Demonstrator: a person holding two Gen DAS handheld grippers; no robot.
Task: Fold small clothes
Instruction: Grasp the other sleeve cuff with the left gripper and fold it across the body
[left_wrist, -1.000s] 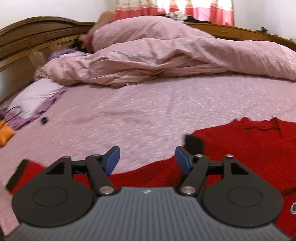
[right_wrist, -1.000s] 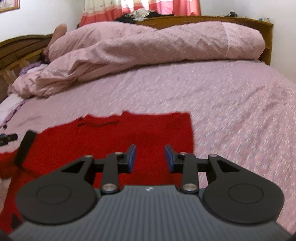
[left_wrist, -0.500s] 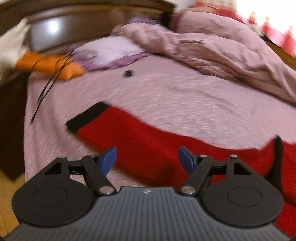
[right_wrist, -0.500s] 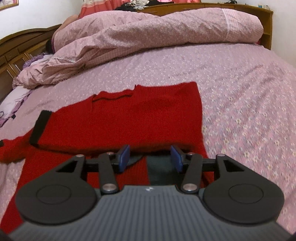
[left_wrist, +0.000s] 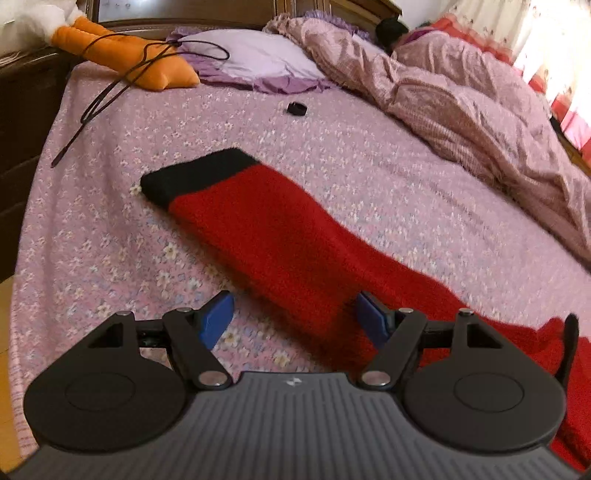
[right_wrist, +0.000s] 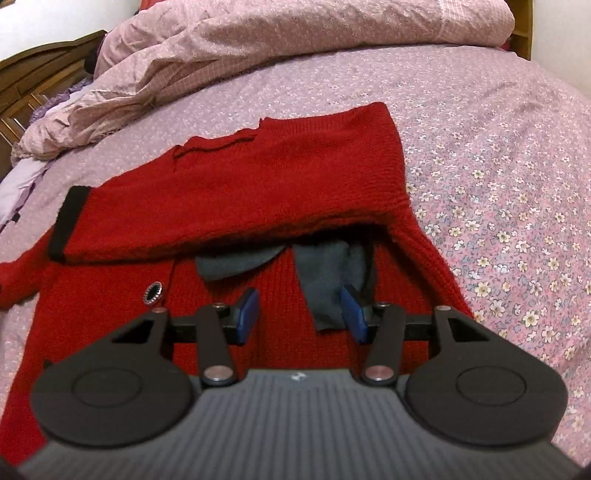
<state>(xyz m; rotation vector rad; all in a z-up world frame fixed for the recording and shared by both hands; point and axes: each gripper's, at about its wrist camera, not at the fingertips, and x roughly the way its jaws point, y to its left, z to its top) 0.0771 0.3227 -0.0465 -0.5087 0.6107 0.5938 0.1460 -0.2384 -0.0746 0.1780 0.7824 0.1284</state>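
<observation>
I see the bed (left_wrist: 332, 155) under its pink floral sheet, with the rumpled pink duvet (right_wrist: 258, 44) heaped along its far side. The red knitted sweater (right_wrist: 295, 173) lies flat on the sheet in front of me; 1 sleeve is folded across the body, its black cuff (right_wrist: 68, 221) at the left in my right view. The other sleeve (left_wrist: 280, 236) stretches out over the sheet in my left view and ends in a black cuff (left_wrist: 195, 177). A grey lining or collar (right_wrist: 325, 280), I think, shows under the fold. My left tongs (left_wrist: 291, 319) are spread wide and hold nothing, the sleeve's near edge between the pads. My right tongs (right_wrist: 303, 312) are also apart and empty over the sweater body, beside a small dark button (right_wrist: 153, 292).
</observation>
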